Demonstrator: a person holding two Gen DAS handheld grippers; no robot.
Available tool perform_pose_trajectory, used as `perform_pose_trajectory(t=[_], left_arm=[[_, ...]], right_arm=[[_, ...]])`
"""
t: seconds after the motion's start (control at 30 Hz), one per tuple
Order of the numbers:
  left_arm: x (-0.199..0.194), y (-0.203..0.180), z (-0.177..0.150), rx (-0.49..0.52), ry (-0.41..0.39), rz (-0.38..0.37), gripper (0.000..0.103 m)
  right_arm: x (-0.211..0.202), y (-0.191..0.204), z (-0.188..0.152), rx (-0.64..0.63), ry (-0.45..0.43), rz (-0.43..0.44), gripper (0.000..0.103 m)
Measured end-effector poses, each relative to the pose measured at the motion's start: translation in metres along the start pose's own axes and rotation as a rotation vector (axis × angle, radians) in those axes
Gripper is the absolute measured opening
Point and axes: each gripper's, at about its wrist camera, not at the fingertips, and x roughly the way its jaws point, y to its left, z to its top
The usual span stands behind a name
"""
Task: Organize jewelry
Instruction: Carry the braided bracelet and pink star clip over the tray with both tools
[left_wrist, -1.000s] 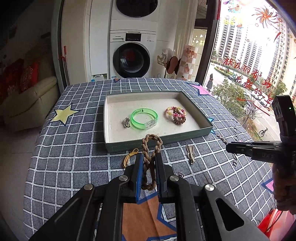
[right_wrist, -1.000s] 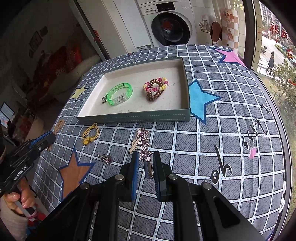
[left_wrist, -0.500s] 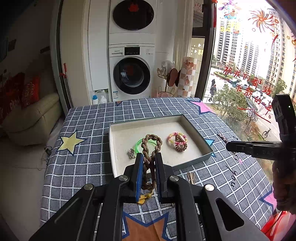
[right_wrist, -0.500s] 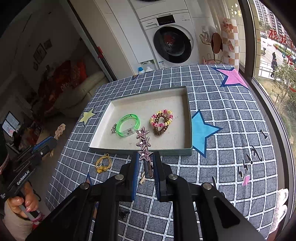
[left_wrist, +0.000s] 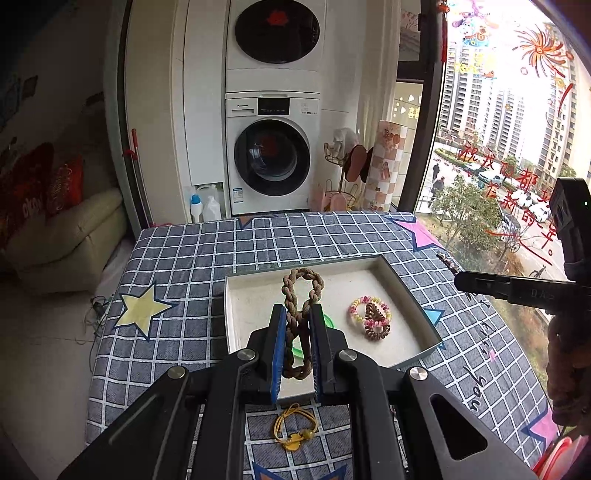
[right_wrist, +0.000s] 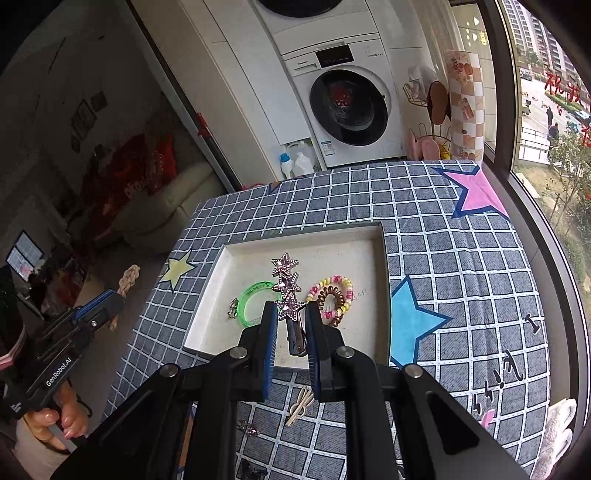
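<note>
My left gripper (left_wrist: 297, 325) is shut on a brown braided rope bracelet (left_wrist: 300, 295) and holds it above the near part of the grey tray (left_wrist: 402, 284). My right gripper (right_wrist: 290, 321) is shut on a pink star hair clip (right_wrist: 286, 286), held above the tray (right_wrist: 384, 258). In the tray lie a green bangle (right_wrist: 251, 299), a small silver charm (right_wrist: 232, 308) and coiled hair ties (right_wrist: 332, 295). The left gripper also shows at the left of the right wrist view (right_wrist: 114, 299), holding the braid (right_wrist: 129, 278).
On the checked tablecloth (left_wrist: 192, 266) in front of the tray lie a yellow hair tie (left_wrist: 293, 428), a pale hair pin (right_wrist: 301, 404) and a small pink piece (right_wrist: 249, 430). A washing machine (left_wrist: 271, 155) and a sofa (left_wrist: 62, 236) stand beyond the table.
Both grippers have risen and moved forward over the tray, each still holding its piece. The table looks farther below than before.
</note>
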Motion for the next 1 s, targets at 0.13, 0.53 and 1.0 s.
perform_pose_trajectory(t=[0.13, 0.53, 1.0], left_arm=[[0.025, 0.003, 0.002, -0.017, 0.026, 0.003, 0.025], [0.106, 0.005, -0.021, -0.046, 0.127, 0.028, 0.025], [0.160, 0.006, -0.040, -0.036, 0.197, 0.085, 0.025]], right_arm=[[0.014, -0.002, 0.011, -0.006, 0.003, -0.008, 0.017], [0.083, -0.030, 0.011, 0.044, 0.065, -0.047, 0.017], [0.143, -0.058, -0.002, 0.064, 0.113, -0.125, 0.017]])
